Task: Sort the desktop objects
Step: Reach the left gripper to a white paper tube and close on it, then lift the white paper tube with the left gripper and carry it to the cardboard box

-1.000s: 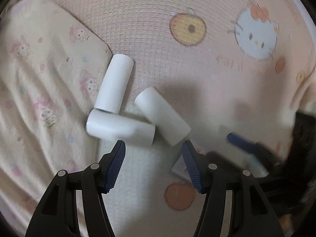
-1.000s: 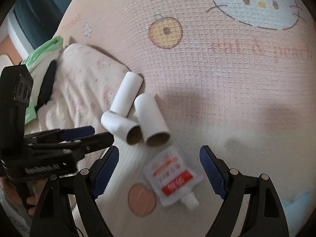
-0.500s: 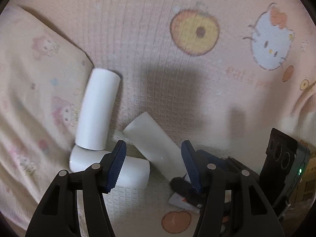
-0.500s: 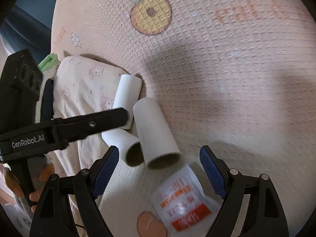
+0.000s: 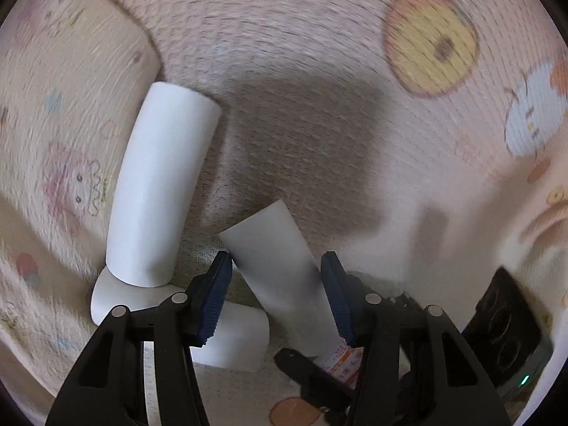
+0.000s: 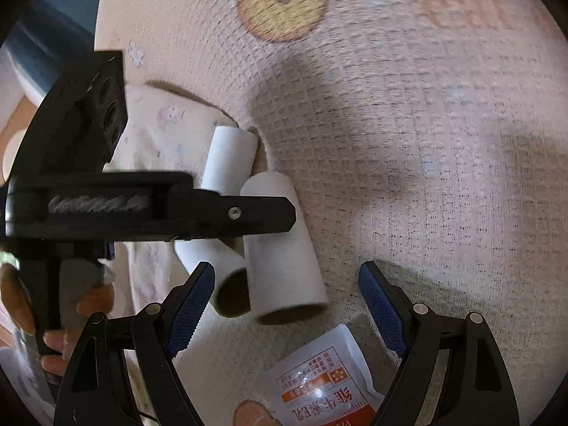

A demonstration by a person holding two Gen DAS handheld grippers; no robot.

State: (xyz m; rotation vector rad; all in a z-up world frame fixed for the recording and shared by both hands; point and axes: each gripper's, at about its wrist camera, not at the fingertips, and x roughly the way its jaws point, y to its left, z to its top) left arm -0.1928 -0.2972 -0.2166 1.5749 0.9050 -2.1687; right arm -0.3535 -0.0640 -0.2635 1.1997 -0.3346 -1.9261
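Left wrist: left gripper (image 5: 276,293) straddles a white tube (image 5: 280,266), jaws apart.

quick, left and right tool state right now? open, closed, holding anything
Left tool: open, fingers straddling the nearest white tube, not yet clamped.
Right tool: open, holding nothing, above the tubes and the sachet.

My left wrist cam sits low and close over the paper tubes (image 5: 273,259), looking past them up the peach blanket (image 5: 301,71). My right wrist cam looks at those tubes (image 6: 280,248) from a bit further back and to their right. Both views share the tubes, the pouch (image 6: 319,387) and the orange print (image 5: 431,41).
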